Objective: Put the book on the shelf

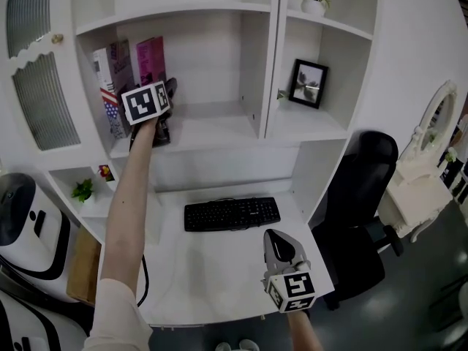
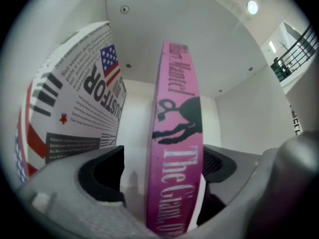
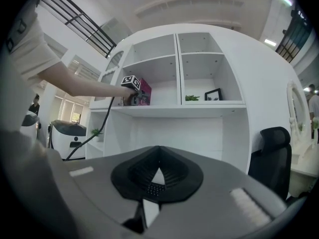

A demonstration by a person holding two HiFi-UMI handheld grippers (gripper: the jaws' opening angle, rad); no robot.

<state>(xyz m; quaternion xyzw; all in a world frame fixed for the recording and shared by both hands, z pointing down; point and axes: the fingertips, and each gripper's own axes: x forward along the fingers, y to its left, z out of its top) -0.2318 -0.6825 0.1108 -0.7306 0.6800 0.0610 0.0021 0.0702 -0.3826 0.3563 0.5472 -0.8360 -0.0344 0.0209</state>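
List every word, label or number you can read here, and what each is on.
"Mantel": upper spine of the pink book; the word before it is cut off.
"The Giant, O": lower on that spine; the rest runs out of frame.
"FOR": big black letters on the flag-printed book.
The fine print on that cover and the keyboard keys are too small to read.

pink book (image 2: 174, 148): foot cut by frame | framed picture (image 1: 308, 83): too small
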